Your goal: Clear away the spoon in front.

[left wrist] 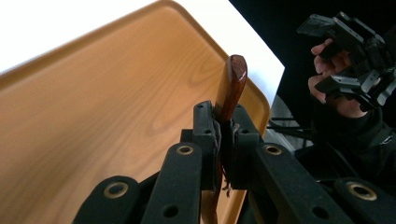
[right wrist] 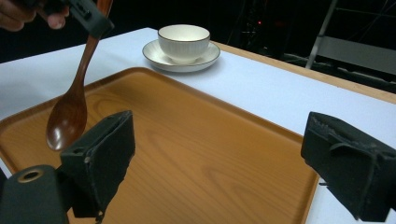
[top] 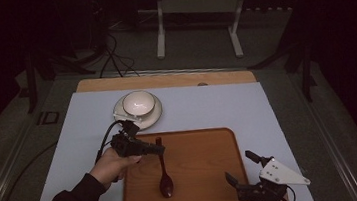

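Left gripper view | left claw point(left wrist: 223, 135) clamps spoon point(left wrist: 230, 86) handle (bowl end hidden) | right claw point(top: 241, 167) wide, empty

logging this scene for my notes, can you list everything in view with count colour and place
spoon: 1, dark brown wood, over the tray, held by its handle, bowl end down
tray: 1, orange-brown wood, on the mat at the near side of the table
cup: 1, white, on the saucer beyond the tray
saucer: 1, white with a dark rim, on the mat at the far left
mat: 1, pale blue-white, covering most of the table
table: 1, light wood edge showing at the far side
stand: 1, white metal, on the floor behind the table
left gripper: 1, black, shut on the spoon handle
right gripper: 1, black, open, at the tray's near right corner
hand: 1, dark sleeve, holding the left gripper
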Demonstrator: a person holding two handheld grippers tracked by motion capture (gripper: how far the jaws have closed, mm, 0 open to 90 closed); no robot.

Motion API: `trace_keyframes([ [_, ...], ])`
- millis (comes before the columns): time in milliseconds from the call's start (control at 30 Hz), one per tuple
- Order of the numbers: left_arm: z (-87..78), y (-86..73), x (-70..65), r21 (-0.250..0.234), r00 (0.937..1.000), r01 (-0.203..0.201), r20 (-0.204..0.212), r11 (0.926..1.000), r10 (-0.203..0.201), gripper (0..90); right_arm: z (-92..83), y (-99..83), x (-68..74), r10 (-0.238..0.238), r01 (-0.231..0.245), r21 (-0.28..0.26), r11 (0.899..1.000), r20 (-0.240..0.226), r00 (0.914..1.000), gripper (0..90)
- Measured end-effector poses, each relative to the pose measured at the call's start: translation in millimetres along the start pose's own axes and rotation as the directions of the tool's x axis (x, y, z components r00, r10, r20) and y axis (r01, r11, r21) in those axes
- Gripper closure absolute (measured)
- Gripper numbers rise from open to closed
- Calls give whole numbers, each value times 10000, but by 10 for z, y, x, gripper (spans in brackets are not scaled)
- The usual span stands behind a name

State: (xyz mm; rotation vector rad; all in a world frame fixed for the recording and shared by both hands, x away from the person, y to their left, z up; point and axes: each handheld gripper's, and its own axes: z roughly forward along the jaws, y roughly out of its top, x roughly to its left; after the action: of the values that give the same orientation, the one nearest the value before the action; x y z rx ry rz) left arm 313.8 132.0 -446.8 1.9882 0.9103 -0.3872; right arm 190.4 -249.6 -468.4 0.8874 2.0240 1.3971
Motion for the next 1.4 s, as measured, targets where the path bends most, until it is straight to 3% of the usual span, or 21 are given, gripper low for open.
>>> trace_keyframes([
  [200, 129, -74, 41, 381, 9999, 112, -33, 9992, -111, 839, 11, -2, 3, -44, 44, 34, 10000, -17, 10000, 99],
  [467, 247, -80, 131, 752, 9974, 722, -85, 9946, -717, 836, 20, -7, -6, 62, -62, 47, 10000, -56, 10000, 99],
  [633, 298, -77, 164, 509, 9961, 857, -245, 9950, -845, 832, 16, -6, -3, 17, -17, 42, 10000, -41, 10000, 99],
  [800, 368, -159, 274, 257, 9890, 1402, -504, 9898, -1388, 808, 25, -10, -8, 73, -72, 96, 9999, -118, 9999, 99],
  [1067, 455, -255, 396, 52, 9835, 1693, -657, 9856, -1686, 782, 36, -12, 0, 76, -72, 145, 9999, -228, 9997, 99],
  [1400, 575, -350, 465, 2, 9759, 1606, -1498, 9870, -1588, 745, 49, -14, 5, 92, -84, 225, 9997, -367, 9993, 99],
])
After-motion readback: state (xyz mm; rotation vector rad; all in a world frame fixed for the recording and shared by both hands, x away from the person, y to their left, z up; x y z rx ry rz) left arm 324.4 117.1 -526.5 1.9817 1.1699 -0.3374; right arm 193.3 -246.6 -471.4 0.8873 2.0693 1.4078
